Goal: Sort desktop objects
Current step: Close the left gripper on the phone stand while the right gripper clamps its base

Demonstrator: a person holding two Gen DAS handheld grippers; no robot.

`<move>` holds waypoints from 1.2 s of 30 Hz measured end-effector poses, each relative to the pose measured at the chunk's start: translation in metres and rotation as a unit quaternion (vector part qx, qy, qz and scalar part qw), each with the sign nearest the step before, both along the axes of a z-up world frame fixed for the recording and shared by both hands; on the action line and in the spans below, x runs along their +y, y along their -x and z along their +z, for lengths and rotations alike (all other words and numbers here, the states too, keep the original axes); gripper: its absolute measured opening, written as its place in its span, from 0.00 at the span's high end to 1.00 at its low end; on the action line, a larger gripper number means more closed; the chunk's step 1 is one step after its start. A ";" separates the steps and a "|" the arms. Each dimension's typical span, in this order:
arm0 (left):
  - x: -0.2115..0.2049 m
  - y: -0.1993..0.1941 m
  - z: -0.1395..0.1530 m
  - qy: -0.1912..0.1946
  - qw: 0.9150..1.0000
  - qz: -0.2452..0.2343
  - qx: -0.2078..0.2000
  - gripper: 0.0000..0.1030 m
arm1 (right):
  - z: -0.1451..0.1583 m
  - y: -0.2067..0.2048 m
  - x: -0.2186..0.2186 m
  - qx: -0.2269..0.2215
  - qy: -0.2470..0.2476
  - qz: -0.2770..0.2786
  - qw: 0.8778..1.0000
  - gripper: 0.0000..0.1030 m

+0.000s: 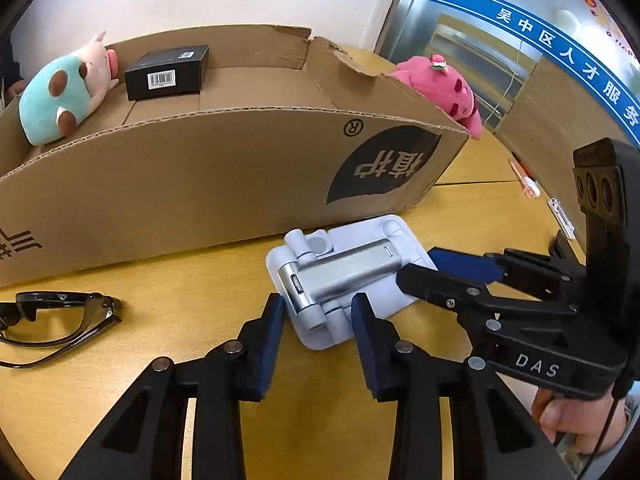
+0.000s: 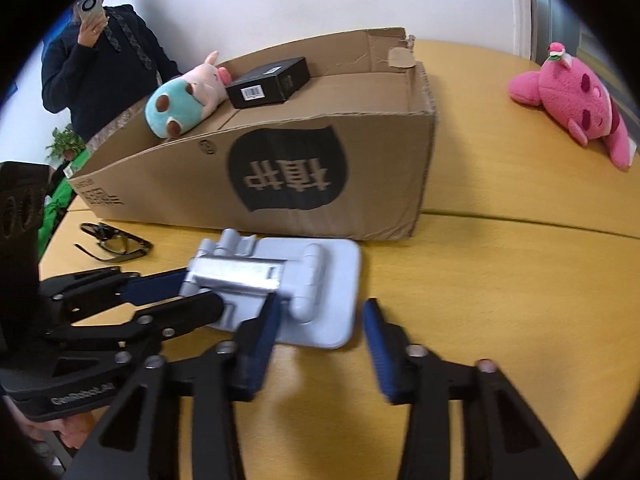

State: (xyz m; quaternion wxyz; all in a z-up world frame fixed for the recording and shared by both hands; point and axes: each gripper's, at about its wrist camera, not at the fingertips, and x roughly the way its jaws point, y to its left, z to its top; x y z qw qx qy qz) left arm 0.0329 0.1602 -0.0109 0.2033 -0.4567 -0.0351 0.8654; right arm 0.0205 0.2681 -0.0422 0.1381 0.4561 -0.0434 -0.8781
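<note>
While both grippers meet on the stand (image 1: 340, 276), the step in hand looks like the pickup of the next item to be sorted. It lies folded flat on the table (image 1: 160, 360), just in front of the box (image 1: 200, 168) and outside it. The left gripper (image 1: 318, 308) is clamped across the stand's hinged end, with its pads against the silver arm on either side. The right gripper (image 2: 320, 312) straddles the opposite end of the base. One pad lies over the plate and the other just off its edge, so I cannot tell whether it grips or only brackets the stand.

The next move probably calls for a level two-handed lift, high enough to clear the box's near wall, then a set-down in the free floor to the right of the toy and carton already inside. The glasses (image 1: 60, 316) and pink plush (image 2: 572, 96) still wait on the table.
</note>
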 end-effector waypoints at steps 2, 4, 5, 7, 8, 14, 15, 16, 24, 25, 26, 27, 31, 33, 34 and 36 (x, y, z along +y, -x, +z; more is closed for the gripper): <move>-0.002 -0.001 0.000 -0.004 1.000 -0.002 0.000 0.66 | 0.000 -0.003 -0.002 0.001 -0.005 -0.006 1.000 0.64; -0.004 -0.003 0.001 -0.006 1.000 -0.005 -0.004 0.67 | 0.000 -0.009 -0.001 -0.001 0.004 -0.009 1.000 0.64; -0.005 -0.004 0.001 -0.005 1.000 -0.006 -0.006 0.67 | 0.000 -0.011 -0.002 -0.001 0.006 -0.010 1.000 0.64; -0.006 -0.007 0.002 -0.001 1.000 -0.008 -0.008 0.70 | 0.000 -0.021 -0.005 -0.002 0.005 -0.013 1.000 0.64; -0.007 -0.009 0.003 0.002 1.000 -0.010 -0.009 0.70 | 0.001 -0.026 -0.007 -0.002 0.003 -0.013 1.000 0.64; -0.015 -0.032 0.005 0.009 1.000 -0.024 -0.012 0.72 | 0.000 -0.056 -0.016 -0.001 0.009 -0.021 1.000 0.65; -0.015 -0.036 0.006 0.014 0.999 -0.027 -0.010 0.73 | 0.000 -0.061 -0.017 0.000 0.011 -0.025 1.000 0.68; -0.016 -0.039 0.006 0.016 0.999 -0.028 -0.008 0.73 | 0.001 -0.066 -0.018 0.000 0.013 -0.028 1.000 0.69; -0.036 -0.053 0.042 -0.001 0.999 -0.026 0.031 0.90 | 0.020 -0.074 -0.025 0.019 0.014 -0.033 0.999 0.70; -0.039 -0.053 0.048 -0.005 0.999 -0.026 0.035 0.90 | 0.029 -0.073 -0.025 0.030 0.023 -0.034 0.999 0.70; -0.043 -0.053 0.054 -0.010 0.999 -0.025 0.043 0.90 | 0.035 -0.073 -0.025 0.036 0.026 -0.033 0.998 0.70; -0.046 -0.053 0.060 -0.011 0.998 -0.024 0.050 0.90 | 0.044 -0.073 -0.029 0.047 0.019 -0.029 0.998 0.70; -0.061 -0.047 0.078 -0.026 0.997 -0.007 0.068 0.90 | 0.063 -0.066 -0.041 0.070 0.008 -0.017 0.997 0.70; -0.065 -0.046 0.085 -0.029 0.997 -0.002 0.075 0.90 | 0.070 -0.063 -0.044 0.075 0.011 -0.013 0.997 0.70; -0.068 -0.047 0.090 -0.028 0.996 0.002 0.085 0.90 | 0.075 -0.062 -0.046 0.081 0.008 -0.011 0.997 0.70; -0.071 -0.047 0.100 -0.030 0.995 0.007 0.096 0.90 | 0.087 -0.060 -0.052 0.096 0.002 -0.007 0.995 0.70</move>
